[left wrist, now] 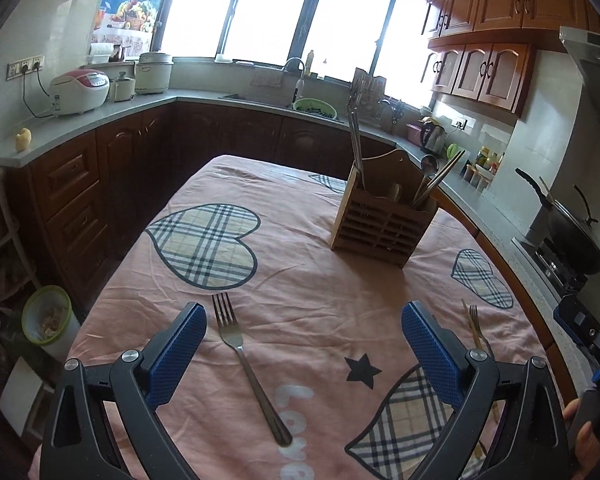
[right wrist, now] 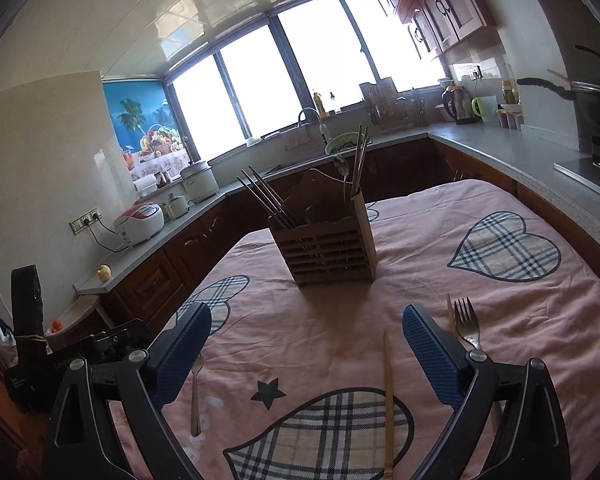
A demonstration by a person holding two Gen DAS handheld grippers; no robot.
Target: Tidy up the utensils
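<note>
**Inspector:** Report the left side first.

**Operator:** My left gripper [left wrist: 302, 354] stands wide open and holds nothing. A steel fork [left wrist: 246, 364] lies flat on the pink cloth [left wrist: 300, 272] between its blue pads [left wrist: 180, 354], tines pointing away from me, handle end toward me over the white lettering. The pads are not touching it.

**Inspector:** And further along the worktop?

**Operator:** The wooden utensil holder [left wrist: 382, 224] stands upright on the cloth, past the fork and to its right, well apart from it. Metal chopsticks [left wrist: 356, 148] rise from its left compartment; a spoon [left wrist: 429, 166] and more sticks lean out of the right one. A second fork [left wrist: 476, 326] lies beside the right pad, partly hidden behind it.

**Inspector:** Right side?

**Operator:** My right gripper [right wrist: 306, 354] is also spread wide, nothing gripped. A single bamboo chopstick [right wrist: 388, 404] lies on the cloth between its pads, nearer the right one, touching neither. The first fork's handle [right wrist: 196, 396] shows just past the left pad. The second fork [right wrist: 469, 324] lies behind the right pad, with another bamboo stick beside it. The holder [right wrist: 326, 248] stands straight ahead, beyond both pads.
</note>
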